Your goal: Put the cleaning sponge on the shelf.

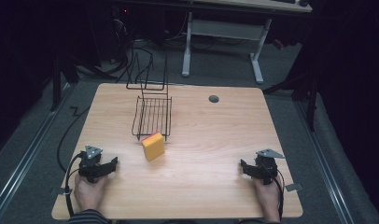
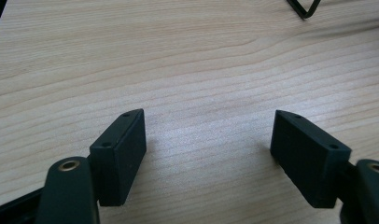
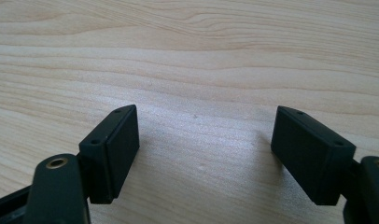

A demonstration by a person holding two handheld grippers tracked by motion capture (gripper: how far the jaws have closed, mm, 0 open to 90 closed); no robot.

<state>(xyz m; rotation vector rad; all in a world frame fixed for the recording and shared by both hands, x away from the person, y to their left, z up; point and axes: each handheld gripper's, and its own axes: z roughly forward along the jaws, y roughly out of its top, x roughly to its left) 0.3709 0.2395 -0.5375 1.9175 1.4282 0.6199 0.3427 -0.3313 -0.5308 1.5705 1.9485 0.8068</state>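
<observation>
A yellow sponge block with an orange-pink top (image 1: 153,145) stands on the wooden table (image 1: 211,135), just in front of a black wire rack (image 1: 152,115). My left gripper (image 1: 114,163) rests low at the table's front left, held by a hand, well left of the sponge. Its jaws stand wide apart over bare wood (image 2: 208,135). My right gripper (image 1: 242,166) lies at the front right, also in a hand, far from the sponge. Its jaws are spread with nothing between them (image 3: 204,133).
The wire rack's tall loops (image 1: 148,70) rise at the table's far edge; a corner of the rack (image 2: 303,8) shows in the left gripper view. A round grey grommet (image 1: 214,99) sits in the tabletop at the back right. A white desk frame (image 1: 222,39) stands beyond.
</observation>
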